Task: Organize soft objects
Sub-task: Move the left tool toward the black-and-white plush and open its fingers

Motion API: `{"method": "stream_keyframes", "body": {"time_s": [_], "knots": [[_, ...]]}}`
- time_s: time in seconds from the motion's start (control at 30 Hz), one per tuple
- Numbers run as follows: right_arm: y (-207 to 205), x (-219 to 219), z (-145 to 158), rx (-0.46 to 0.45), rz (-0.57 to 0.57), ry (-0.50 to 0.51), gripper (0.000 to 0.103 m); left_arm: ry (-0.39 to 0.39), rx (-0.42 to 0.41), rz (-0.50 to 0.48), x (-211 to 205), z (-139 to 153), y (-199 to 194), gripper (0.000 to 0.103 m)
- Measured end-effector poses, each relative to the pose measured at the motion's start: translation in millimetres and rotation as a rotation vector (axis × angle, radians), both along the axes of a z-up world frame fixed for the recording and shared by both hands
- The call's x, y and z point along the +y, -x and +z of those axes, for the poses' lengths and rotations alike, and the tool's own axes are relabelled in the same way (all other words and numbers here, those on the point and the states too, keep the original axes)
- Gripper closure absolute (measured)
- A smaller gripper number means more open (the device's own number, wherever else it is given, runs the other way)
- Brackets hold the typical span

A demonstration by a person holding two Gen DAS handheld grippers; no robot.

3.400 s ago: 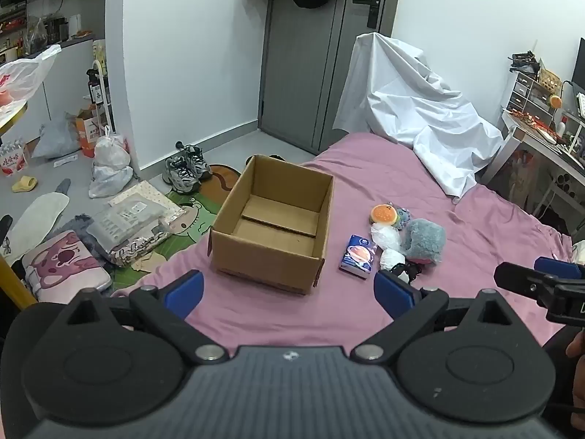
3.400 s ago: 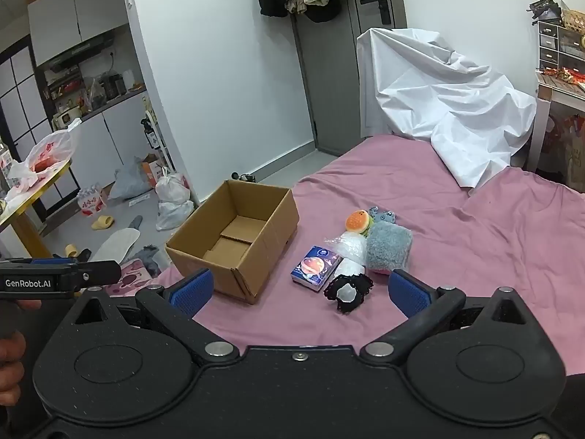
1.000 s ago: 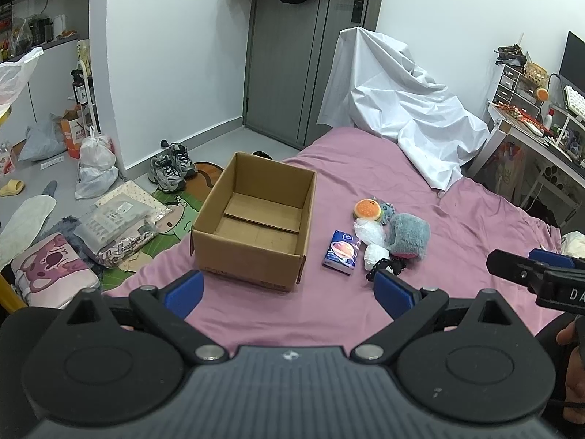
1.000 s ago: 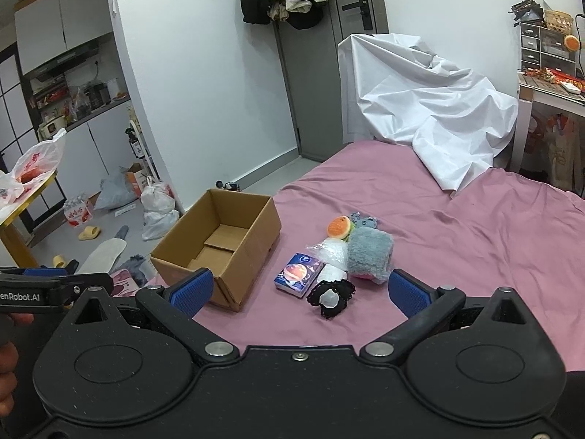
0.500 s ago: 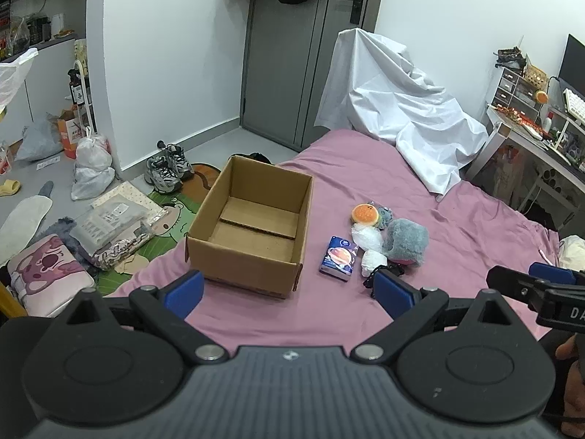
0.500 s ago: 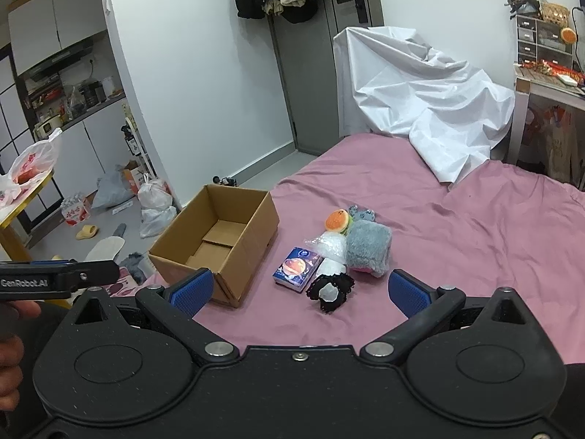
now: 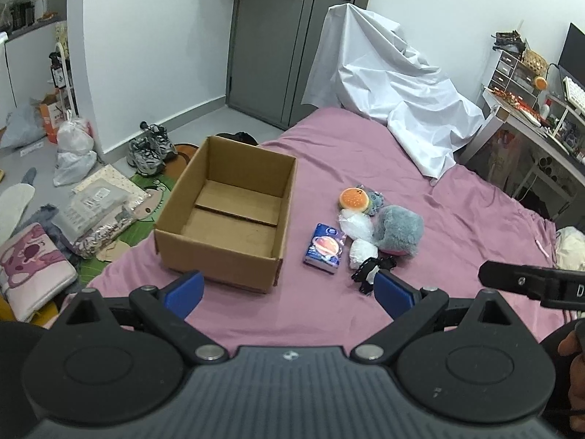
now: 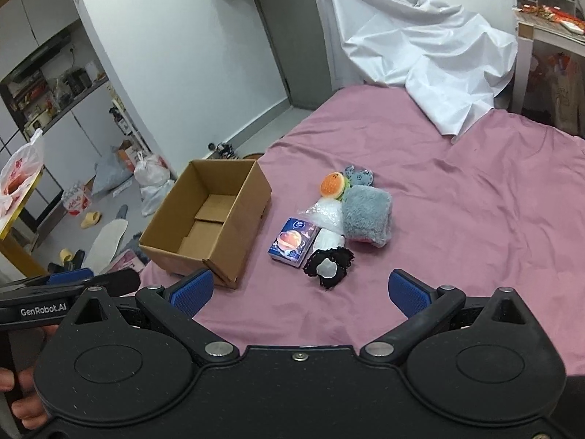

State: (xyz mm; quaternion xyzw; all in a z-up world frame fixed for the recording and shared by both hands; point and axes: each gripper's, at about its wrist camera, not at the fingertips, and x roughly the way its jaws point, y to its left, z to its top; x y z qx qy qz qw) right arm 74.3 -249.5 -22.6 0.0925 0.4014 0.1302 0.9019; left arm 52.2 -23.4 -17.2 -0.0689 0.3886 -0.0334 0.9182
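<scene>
White lettering "GenRobot.AI" reads clearly on the black body of the left tool (image 8: 65,292), seen at the left edge of the right wrist view. In the left wrist view the right tool (image 7: 533,283) shows a single white "D" at the frame's right edge; the rest is cut off. The blue packet (image 8: 292,242) on the bed carries a round logo and small print, too small to read. No other legible text.
</scene>
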Motion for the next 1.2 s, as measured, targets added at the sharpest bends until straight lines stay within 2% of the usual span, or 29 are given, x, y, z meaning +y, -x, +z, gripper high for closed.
{"method": "stream_keyframes", "body": {"time_s": [0.33,0.57,0.8,0.9,1.03,1.2], "knots": [[-36,-11,-1,0.048,0.000,0.029,0.000,0.027,0.040,-0.028,-16,-7,-29,0.004],[-61,-30,-9,0.092,-0.046,0.029,0.000,0.053,0.068,-0.052,-33,-15,-43,0.005],[-86,-43,-5,0.110,-0.086,0.001,0.000,0.079,0.097,-0.048,-47,-20,-59,0.006],[-94,-45,-5,0.098,-0.084,-0.041,0.000,0.094,0.119,-0.037,-52,-25,-65,0.007],[-102,-53,-21,0.106,-0.095,-0.119,0.000,0.091,0.129,-0.039,-61,-31,-72,0.008],[-107,-63,-44,0.134,-0.113,-0.123,0.000,0.091,0.154,-0.025,-71,-42,-84,0.014]]}}
